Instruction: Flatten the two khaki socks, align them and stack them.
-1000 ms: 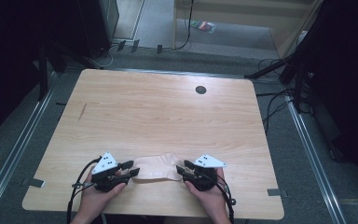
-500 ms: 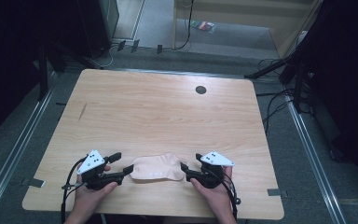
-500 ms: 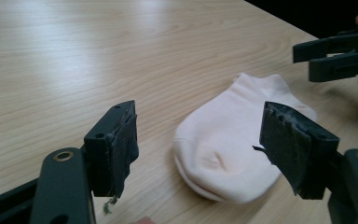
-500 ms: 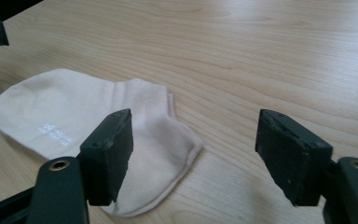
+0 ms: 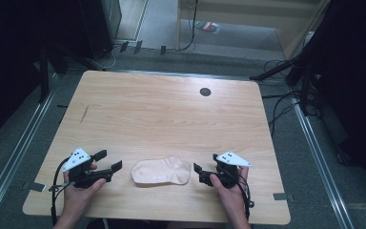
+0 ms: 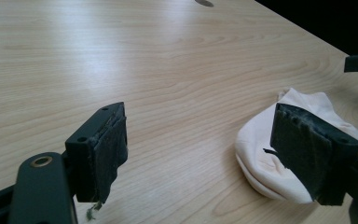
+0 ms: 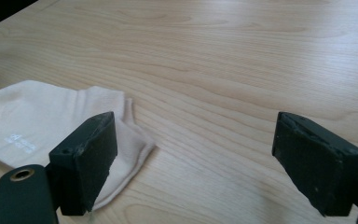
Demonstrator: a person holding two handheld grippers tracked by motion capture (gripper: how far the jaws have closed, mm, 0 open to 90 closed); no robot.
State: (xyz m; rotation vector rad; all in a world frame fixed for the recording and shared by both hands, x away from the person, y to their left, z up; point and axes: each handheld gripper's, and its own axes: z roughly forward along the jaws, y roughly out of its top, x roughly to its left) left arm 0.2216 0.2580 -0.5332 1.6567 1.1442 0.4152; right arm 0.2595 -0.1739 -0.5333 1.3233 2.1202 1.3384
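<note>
Sock [image 5: 162, 171]: pale, lying flat on the wooden table [image 5: 171, 114] near the person's edge, between the two grippers and touching neither. It looks folded or doubled over; the rounded end faces the left gripper, the looser hem end faces the right.

Left gripper [image 5: 108, 161]: released. Jaws have just been opening and stand wide, nothing between the pads. In the left gripper view the sock [image 6: 279, 154] lies beyond the right-hand jaw, just beside it (the jaw hides part of the cloth).

Right gripper [image 5: 205, 169]: released too, jaws just opened to their widest, bare wood between them. In the right gripper view the sock's hem corner [image 7: 121, 140] lies by the left-hand jaw, outside the gap.

Table: otherwise bare, a dark round grommet [image 5: 205, 91] at the far side, well away from the work.

Step in hand (judgement): letting go after laying the sock down, both hands backing off sideways.

Doing it well: keep the jaws fully apart while withdrawing, so no pad drags a hem and undoes the lay. Lift slightly before sliding away; the cloth is light and will follow any snag. Move each hand straight outward, not across the sock.

Risk: the right-hand hem corner looks slightly ruffled; a brushing jaw could flip it open.

Progress: sock appears placed and settled (near done, I judge).
</note>
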